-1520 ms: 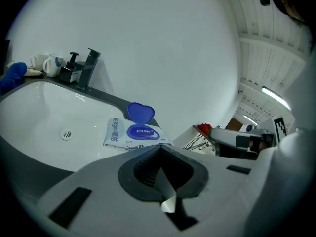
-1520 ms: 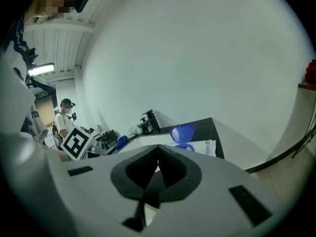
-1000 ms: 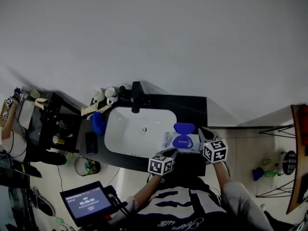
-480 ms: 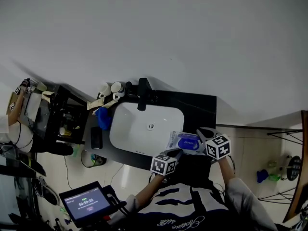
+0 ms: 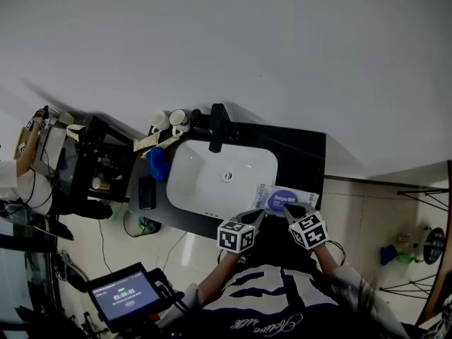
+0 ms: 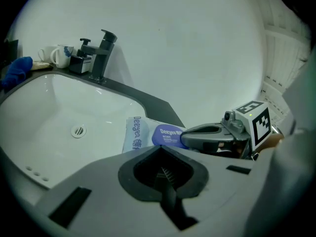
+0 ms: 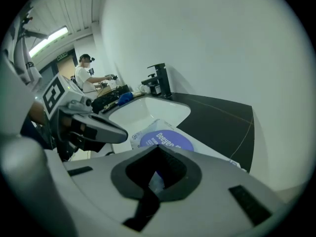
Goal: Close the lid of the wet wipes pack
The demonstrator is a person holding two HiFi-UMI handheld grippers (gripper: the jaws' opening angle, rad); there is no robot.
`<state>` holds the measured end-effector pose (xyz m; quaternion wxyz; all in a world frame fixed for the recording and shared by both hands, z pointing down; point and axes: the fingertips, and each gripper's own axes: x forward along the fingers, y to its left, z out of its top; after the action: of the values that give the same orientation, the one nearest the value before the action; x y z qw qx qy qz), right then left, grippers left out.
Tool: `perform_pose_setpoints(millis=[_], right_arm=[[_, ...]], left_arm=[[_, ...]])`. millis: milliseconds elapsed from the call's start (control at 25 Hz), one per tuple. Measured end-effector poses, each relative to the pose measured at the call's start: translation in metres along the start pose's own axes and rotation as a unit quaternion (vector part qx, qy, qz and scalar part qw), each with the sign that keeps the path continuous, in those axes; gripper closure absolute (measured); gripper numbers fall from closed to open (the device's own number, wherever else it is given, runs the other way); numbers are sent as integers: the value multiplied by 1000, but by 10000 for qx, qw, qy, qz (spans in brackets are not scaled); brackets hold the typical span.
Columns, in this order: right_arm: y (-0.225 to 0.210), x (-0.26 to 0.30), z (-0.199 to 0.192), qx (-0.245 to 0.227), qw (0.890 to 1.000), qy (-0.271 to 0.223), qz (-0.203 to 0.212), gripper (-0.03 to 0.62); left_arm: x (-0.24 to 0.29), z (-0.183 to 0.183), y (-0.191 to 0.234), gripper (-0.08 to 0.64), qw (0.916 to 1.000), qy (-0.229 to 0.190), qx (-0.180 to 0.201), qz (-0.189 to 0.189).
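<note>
**Wipes pack lid is down, both grippers closed right next to it**

Head view: the wet wipes pack point(image 5: 285, 199) lies flat on the black tabletop point(image 5: 305, 157), just off the sink's point(image 5: 212, 182) right side, w/ its left end reaching the basin rim. The blue oval lid point(image 5: 282, 201) sits flat on top, closed afaict. The left gripper point(image 5: 256, 216) is at the sink's near right corner, tip aimed at the pack's near edge. The right gripper point(image 5: 289, 208) is just right of it, tip over the lid's near edge. Can't tell from up there if either one touches.

The left gripper view fills that in. Its own jaws are pressed together w/ nothing between them. It also catches the right gripper coming in from the side, tip right at the lid's edge.

In the right gripper view the jaws are together too. A pale bit of the pack shows thru the hole behind the tips, and the lid is directly ahead.

Only that view shows a person point(image 7: 83, 80) standing well past the sink's far left end.

Only the head view gets the rest:
- faucet point(image 5: 217, 127) at the sink's back edge
- mugs point(image 5: 169, 121) at its back left corner
- blue cloth point(image 5: 157, 162) and a phone point(image 5: 146, 191) along its left side
</note>
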<state>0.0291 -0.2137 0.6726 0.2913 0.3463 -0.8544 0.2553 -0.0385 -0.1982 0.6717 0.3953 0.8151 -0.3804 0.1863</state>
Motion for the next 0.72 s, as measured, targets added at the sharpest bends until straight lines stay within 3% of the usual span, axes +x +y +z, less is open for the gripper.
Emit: perform_pose_setpoints(millis=[160,320,480,720], right_arm=[[2,0,-7,-327,9984,288,-349,594],[0,7,-7,-420,9975,211,-522,594],[-2,2,-8,-30,9978,56,-659,594],[14,-26,8,890,9897,-895,-672,594]], left_arm=[[-7,1,-12,560,9999,-55,59,-107],[-11,3,-8,560,9998,-119,107,-112],[-21,9,-12,560,9994,-264,161,-147],[-50,39,-26,560,9944,-982,5,-403]])
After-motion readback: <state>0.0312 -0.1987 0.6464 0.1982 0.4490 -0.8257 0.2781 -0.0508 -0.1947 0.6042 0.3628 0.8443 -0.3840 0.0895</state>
